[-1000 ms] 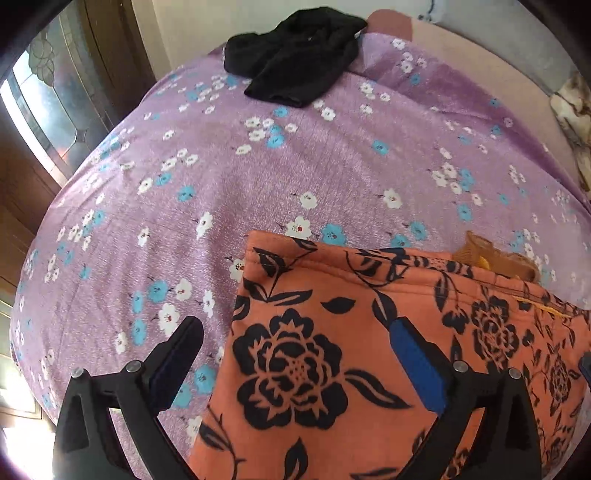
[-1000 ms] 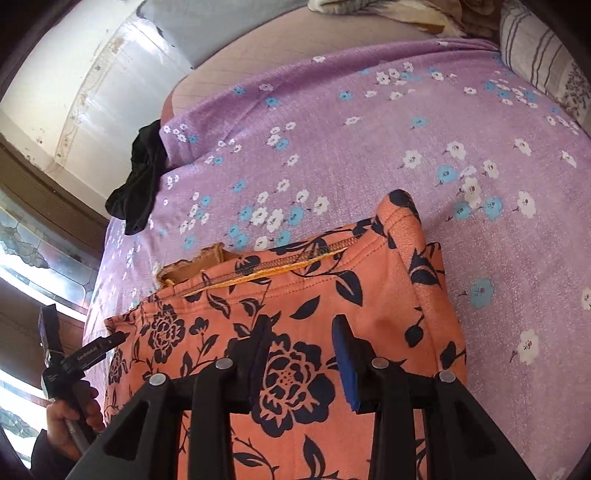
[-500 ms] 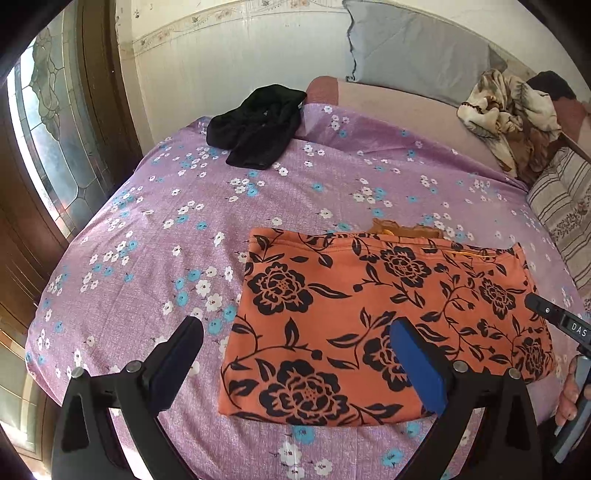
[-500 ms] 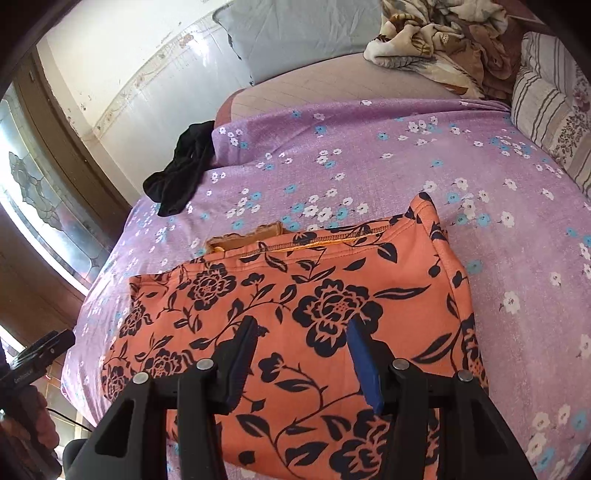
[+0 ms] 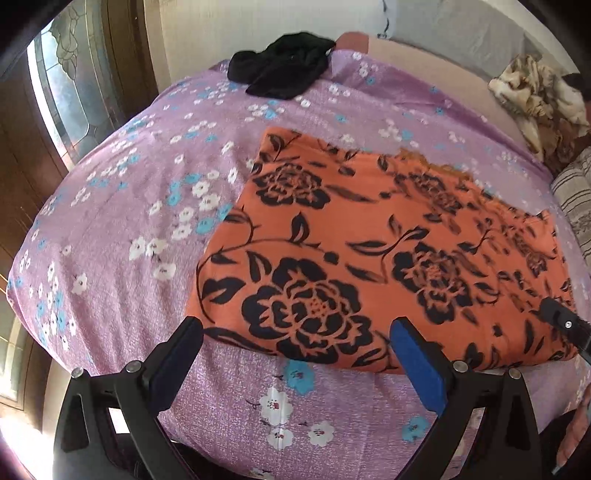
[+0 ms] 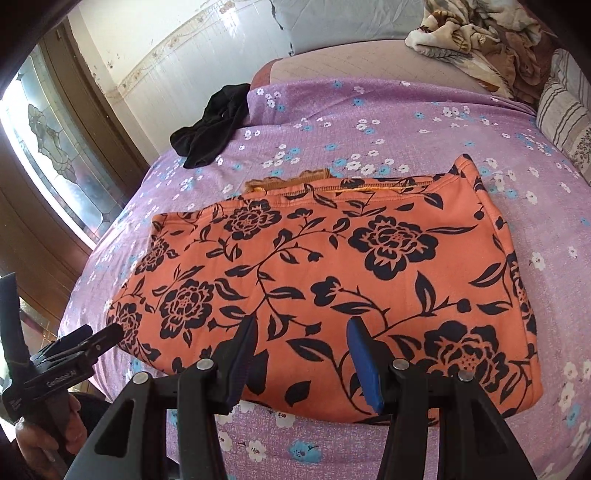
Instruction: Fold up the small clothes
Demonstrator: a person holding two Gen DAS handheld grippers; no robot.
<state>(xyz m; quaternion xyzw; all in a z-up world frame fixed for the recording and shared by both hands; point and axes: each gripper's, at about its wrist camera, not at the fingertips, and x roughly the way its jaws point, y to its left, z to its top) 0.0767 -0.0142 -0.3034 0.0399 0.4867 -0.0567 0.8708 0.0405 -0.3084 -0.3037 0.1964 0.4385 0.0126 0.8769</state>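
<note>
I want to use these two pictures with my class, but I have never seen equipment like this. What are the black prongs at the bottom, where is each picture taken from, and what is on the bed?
There is no robot here. A person holds a hand tool in each hand, and each tool carries a camera looking forward along its two fingers. The black prongs are those fingers. One picture looks past the left gripper, the other past the right gripper. Both are open and hold nothing. In the right view you can also see the person's hand gripping the left tool.

On the purple flowered bedspread lies a folded orange garment with black flowers, resting flat near the front edge. A crumpled black garment lies at the far corner. A grey pillow and a rumpled blanket are at the head of the bed.
</note>
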